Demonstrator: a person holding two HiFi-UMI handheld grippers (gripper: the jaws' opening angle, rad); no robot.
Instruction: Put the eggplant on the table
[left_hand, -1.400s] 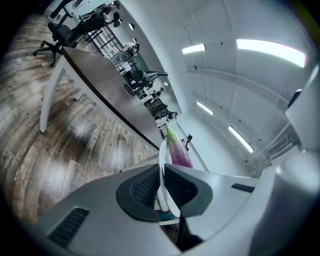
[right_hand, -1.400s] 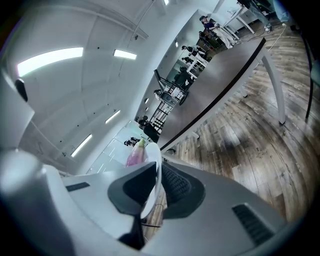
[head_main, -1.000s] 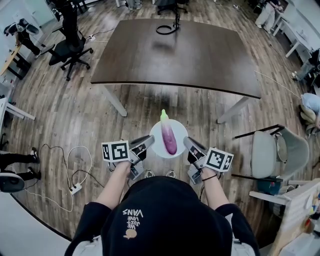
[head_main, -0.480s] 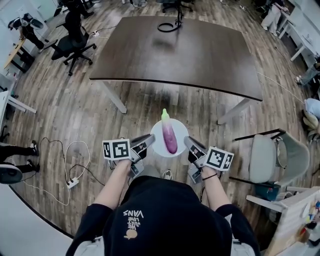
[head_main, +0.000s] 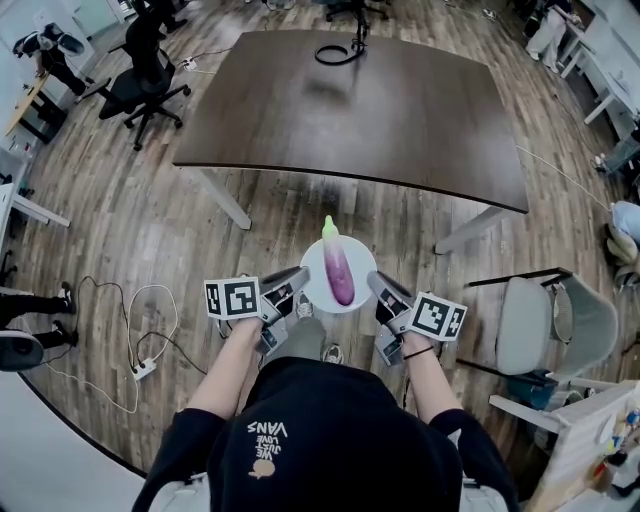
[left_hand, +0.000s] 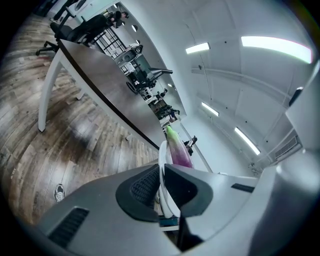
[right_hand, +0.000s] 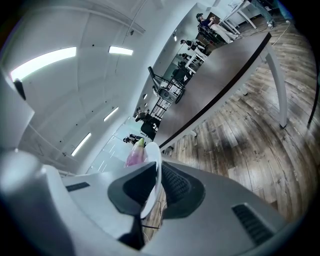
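A purple eggplant (head_main: 338, 274) with a green stem end lies on a round white plate (head_main: 317, 267), carried in the air above the wooden floor. My left gripper (head_main: 297, 283) is shut on the plate's left rim, and my right gripper (head_main: 374, 285) is shut on its right rim. In the left gripper view the plate's rim (left_hand: 162, 165) runs between the two jaws (left_hand: 161, 186), with the eggplant (left_hand: 176, 148) beyond. The right gripper view shows the plate's rim (right_hand: 153, 175) clamped in the same way (right_hand: 156, 183), with the eggplant (right_hand: 135, 154) behind it. The dark brown table (head_main: 360, 110) stands ahead.
A coiled black cable (head_main: 338, 50) lies on the table's far side. Office chairs (head_main: 140, 75) stand at the far left, a grey chair (head_main: 545, 325) at the right. A power strip with cables (head_main: 140, 368) lies on the floor at the left.
Both grippers and the plate with the eggplant have come a little closer to the table. The grip on the plate is unchanged.
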